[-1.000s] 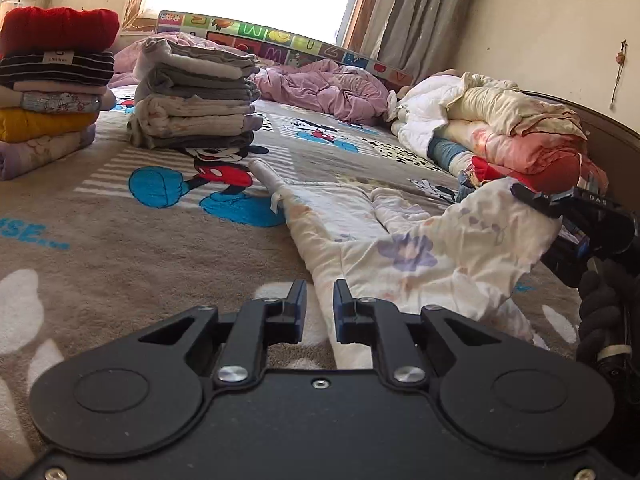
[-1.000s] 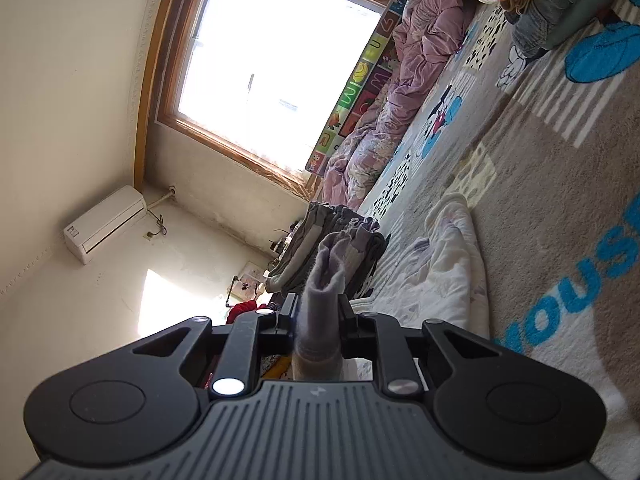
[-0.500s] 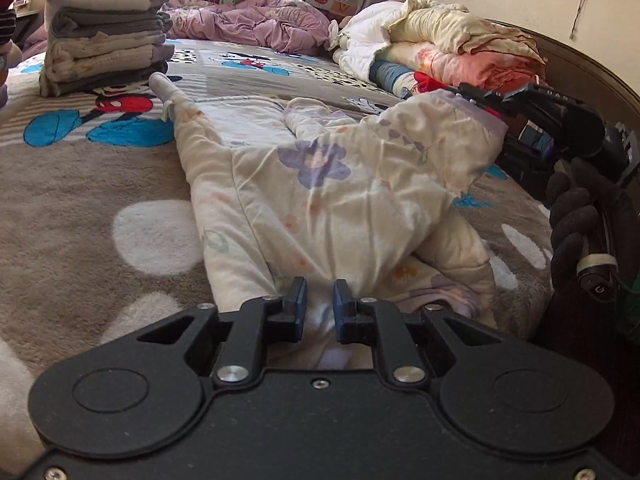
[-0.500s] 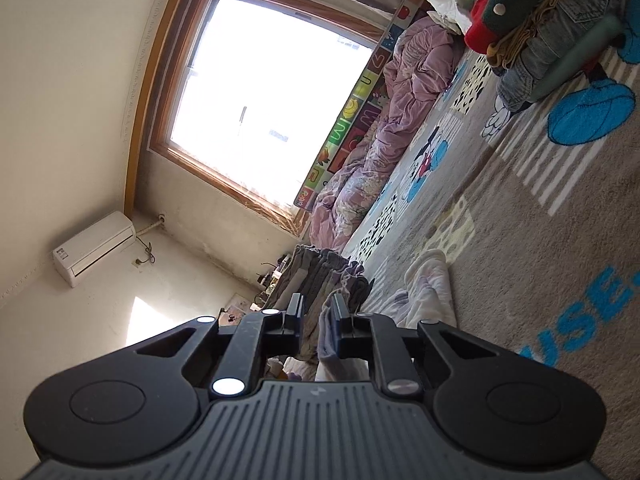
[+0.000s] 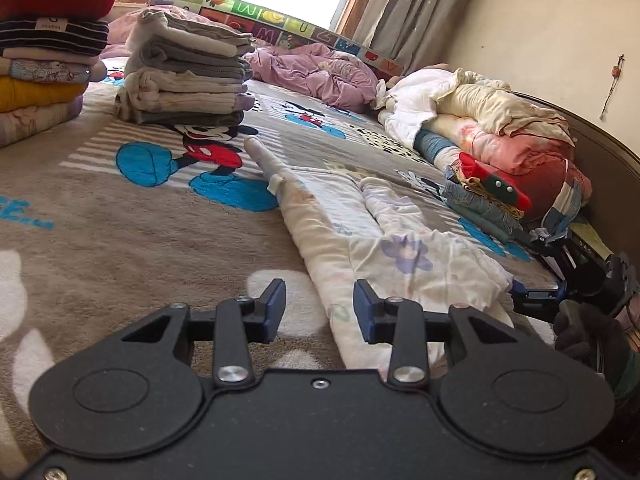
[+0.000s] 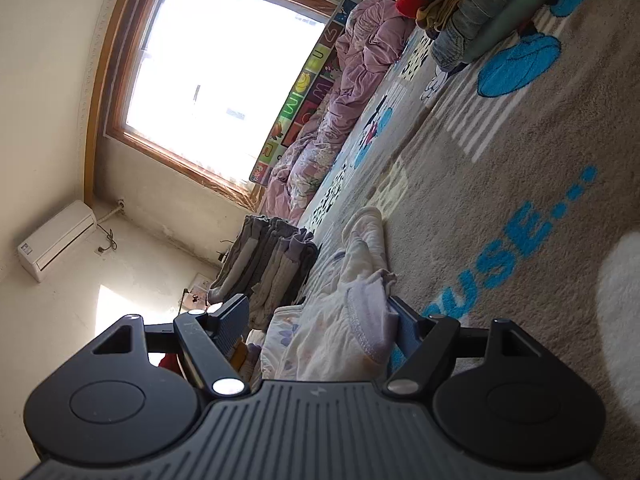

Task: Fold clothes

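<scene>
1. floral pajama pants (image 5: 404, 256) lie flat on the mickey mouse blanket (image 5: 120, 216) on the bed.
2. left gripper (image 5: 320, 310): fingers apart, empty, at the pants' near edge.
3. right gripper (image 6: 320, 324): fingers apart, the lilac waistband (image 6: 370, 320) between them.
4. folded stack (image 5: 186, 72) beyond.

Black hand-held gripper (image 5: 319, 304), blue pads (image 5: 276, 302), silver screws.
</scene>
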{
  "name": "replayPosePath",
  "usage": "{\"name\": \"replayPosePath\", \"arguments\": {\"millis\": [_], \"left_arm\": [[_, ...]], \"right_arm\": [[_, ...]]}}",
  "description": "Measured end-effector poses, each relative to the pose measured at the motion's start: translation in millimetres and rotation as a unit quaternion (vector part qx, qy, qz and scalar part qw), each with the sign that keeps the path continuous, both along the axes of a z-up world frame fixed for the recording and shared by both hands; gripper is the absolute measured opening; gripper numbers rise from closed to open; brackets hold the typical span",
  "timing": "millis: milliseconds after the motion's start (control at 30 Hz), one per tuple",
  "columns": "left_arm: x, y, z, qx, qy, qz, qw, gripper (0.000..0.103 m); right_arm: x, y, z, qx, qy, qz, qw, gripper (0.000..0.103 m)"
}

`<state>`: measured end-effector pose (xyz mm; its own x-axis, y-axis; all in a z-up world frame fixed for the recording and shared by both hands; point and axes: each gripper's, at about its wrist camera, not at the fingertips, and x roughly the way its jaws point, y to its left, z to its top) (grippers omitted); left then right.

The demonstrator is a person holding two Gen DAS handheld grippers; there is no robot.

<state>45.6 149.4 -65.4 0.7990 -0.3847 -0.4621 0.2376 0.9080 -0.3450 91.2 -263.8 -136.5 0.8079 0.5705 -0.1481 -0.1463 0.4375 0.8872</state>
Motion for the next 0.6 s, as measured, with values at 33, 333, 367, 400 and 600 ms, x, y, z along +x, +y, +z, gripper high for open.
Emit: {"name": "replayPosePath", "arguments": {"millis": [33, 333, 367, 400, 600], "left_arm": [[0.1, -4.5, -0.9, 0.005, 0.000, -0.011, 0.9999, 0.035], [8.5, -55.9, -24.7, 0.043, 0.036, -0.086, 0.9947, 0.028], [12.4, -59.4, -30.8, 0.039, 0.049, -0.087, 0.9943, 0.028], [13.9, -61.2, -35.3, 0.037, 0.049, -0.091, 0.9939, 0.028], [13.6, -23.1, -11.4, -0.046, 0.037, -0.070, 0.9958, 0.028]], "right_arm": [[0.2, 2.1, -0.7, -0.010, 0.002, 0.003, 1.000, 0.072], [3.6, 2.3, 16.0, -0.058, -0.054, -0.006, 0.997, 0.016], [5.2, -1.2, 15.0, -0.055, -0.051, -0.012, 0.997, 0.016], [7.0, -5.0, 13.7, -0.051, -0.048, -0.019, 0.997, 0.016], [-0.8, -25.8, 4.0, -0.030, -0.007, -0.063, 0.998, 0.056]]}}
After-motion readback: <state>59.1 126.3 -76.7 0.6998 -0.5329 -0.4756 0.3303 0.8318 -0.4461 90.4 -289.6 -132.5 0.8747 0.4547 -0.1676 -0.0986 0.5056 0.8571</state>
